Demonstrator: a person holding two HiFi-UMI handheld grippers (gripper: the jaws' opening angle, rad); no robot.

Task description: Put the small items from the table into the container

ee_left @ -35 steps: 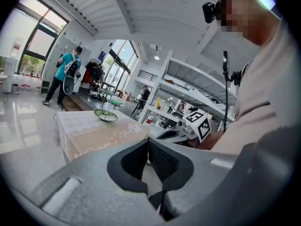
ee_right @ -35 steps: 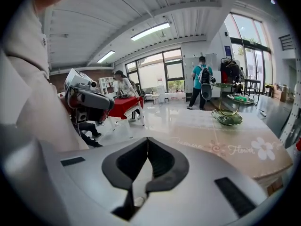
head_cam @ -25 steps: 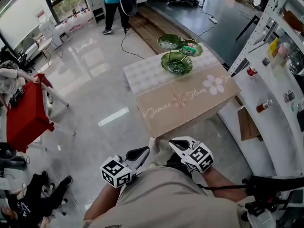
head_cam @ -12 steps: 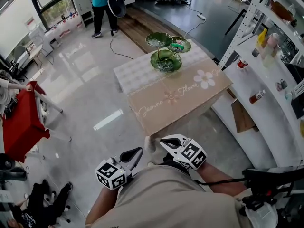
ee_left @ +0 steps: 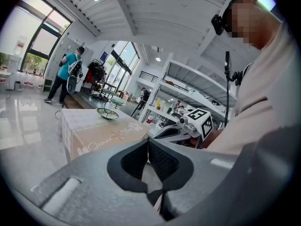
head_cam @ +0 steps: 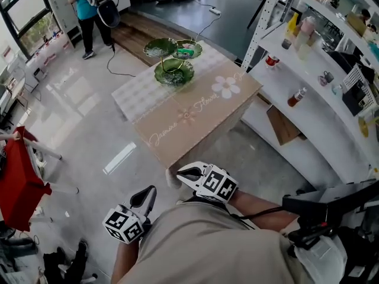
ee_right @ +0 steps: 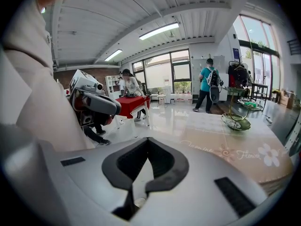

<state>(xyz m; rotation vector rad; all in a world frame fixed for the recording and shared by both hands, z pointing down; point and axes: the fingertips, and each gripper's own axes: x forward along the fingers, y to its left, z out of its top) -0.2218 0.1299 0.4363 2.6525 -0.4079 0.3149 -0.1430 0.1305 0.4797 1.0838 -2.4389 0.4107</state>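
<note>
Our cloth-covered worktop [head_cam: 195, 117] stands on a glossy floor beside white shelving [head_cam: 308, 81]. A green tiered dish [head_cam: 172, 70] at its far end holds a small item [head_cam: 185, 53]. The fingers of our left gripper [head_cam: 148, 194] and right gripper [head_cam: 185, 173] are together and empty. The worktop now shows further left than before.

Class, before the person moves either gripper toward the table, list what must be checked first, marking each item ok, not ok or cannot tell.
1. Left gripper empty: ok.
2. Right gripper empty: ok.
3. Jaws open, ready to pick: not ok, both pairs are together.
4. Grippers at the table: not ok, both are held by the person's body, short of its near edge.
5. Small items located: cannot tell; only a green tiered dish shows on the table.
</note>
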